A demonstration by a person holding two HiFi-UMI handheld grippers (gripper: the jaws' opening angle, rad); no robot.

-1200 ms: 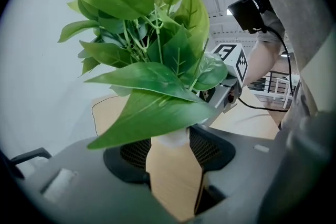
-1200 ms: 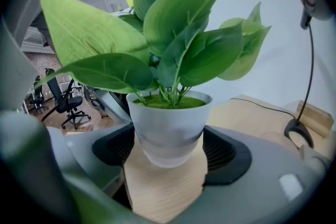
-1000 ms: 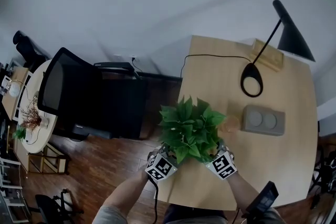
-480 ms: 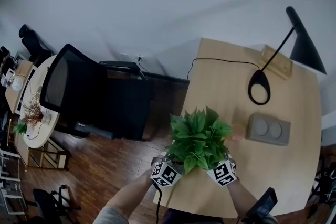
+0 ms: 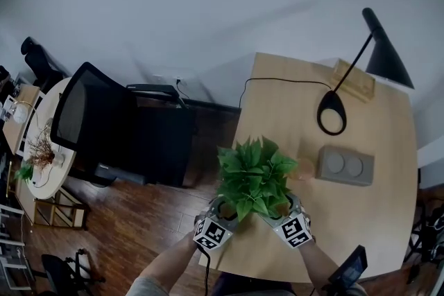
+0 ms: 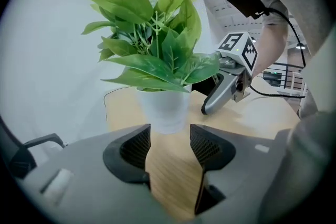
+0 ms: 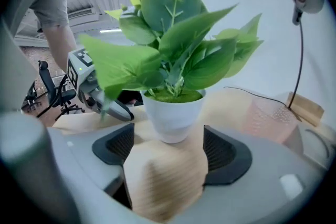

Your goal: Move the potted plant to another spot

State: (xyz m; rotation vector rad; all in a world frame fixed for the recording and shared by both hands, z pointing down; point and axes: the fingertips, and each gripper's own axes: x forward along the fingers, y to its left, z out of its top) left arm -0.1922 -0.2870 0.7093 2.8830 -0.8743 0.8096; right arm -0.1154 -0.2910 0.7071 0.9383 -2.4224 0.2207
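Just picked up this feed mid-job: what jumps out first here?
The leafy green potted plant in its white pot stands out first, at the near-left edge of the wooden table. The left claw and right claw flank it, both open and not gripping it; the left claw's jaws have just opened slightly wider. A black lamp stands at the far right corner.

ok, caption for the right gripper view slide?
Right hand-held gripper, jaws open, facing the potted plant standing on the wooden table.
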